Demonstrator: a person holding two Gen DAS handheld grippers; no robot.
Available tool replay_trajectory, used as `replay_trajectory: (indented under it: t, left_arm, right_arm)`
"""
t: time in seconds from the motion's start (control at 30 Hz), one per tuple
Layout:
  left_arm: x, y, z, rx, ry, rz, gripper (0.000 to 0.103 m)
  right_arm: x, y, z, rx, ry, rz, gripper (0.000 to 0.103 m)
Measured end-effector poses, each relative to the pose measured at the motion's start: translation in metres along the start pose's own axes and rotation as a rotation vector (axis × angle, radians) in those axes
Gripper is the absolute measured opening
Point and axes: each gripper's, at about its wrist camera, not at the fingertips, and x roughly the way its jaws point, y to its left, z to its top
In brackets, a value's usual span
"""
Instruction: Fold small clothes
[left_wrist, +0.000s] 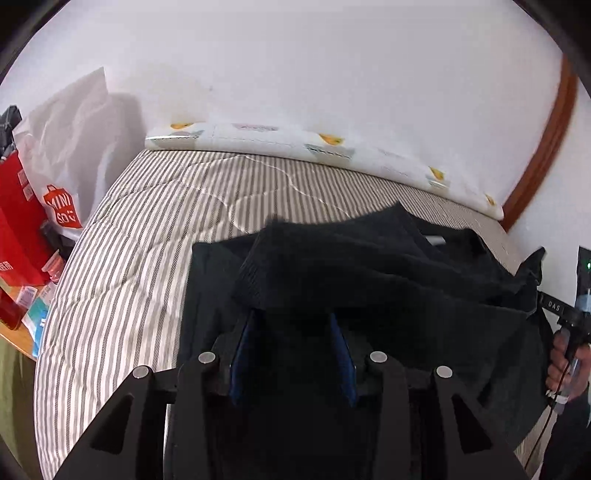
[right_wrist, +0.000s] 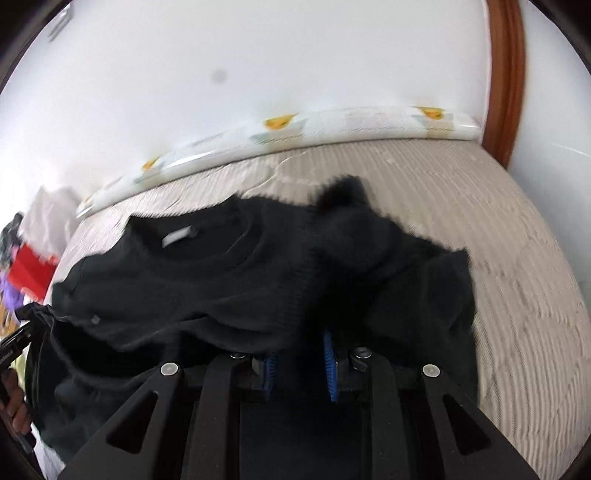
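The black knit sweater (right_wrist: 229, 280) was spread over a striped quilted mattress (left_wrist: 122, 266), collar toward the wall, with a little pale label (right_wrist: 176, 236) showing inside the round neckline. Fabric looked like a chunky ribbed knit, soft and floppy, and parts of it were bunched up and folded over themselves rather than lying flat. The left gripper (left_wrist: 293, 321) had its blue pads (left_wrist: 341, 354) standing partly apart, and a thick ribbed fold of the sweater was draped over the tips and sat between them, so it looked like a hold on that bunch of cloth, though the tips themselves were buried under the knit. The right gripper (right_wrist: 299, 354) was narrower, its blue ridged pads (right_wrist: 328, 365) close together with dark sweater material running down between them, so that one was pinching cloth too. That view was pretty motion-blurred, so the exact edge it had was hard to make out. In the left view a hand (left_wrist: 567, 365) showed at the right edge wrapped around a black handle. Past the sweater, a flat white pad with orange prints (left_wrist: 317, 147) lay along the plain white wall, a curved wooden frame (left_wrist: 546, 147) ran up the corner, and a white Miniso bag (left_wrist: 62, 155) and a red box (left_wrist: 18, 221) sat off the mattress's left side.
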Motion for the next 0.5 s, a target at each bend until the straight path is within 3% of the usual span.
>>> replay_trajectory:
  t: [0.23, 0.37, 0.5]
  left_arm:
    - [0.007, 0.011, 0.007, 0.007, 0.0, 0.07, 0.038]
    - [0.015, 0.019, 0.008, 0.012, 0.026, 0.093, 0.038]
    - [0.022, 0.021, 0.009, 0.026, 0.041, 0.065, 0.04]
  right_arm:
    - [0.007, -0.015, 0.013, -0.032, -0.016, -0.067, 0.022]
    - [0.009, -0.019, 0.02, -0.053, -0.03, -0.082, 0.033]
    - [0.01, -0.024, 0.026, -0.05, -0.06, -0.099, 0.044]
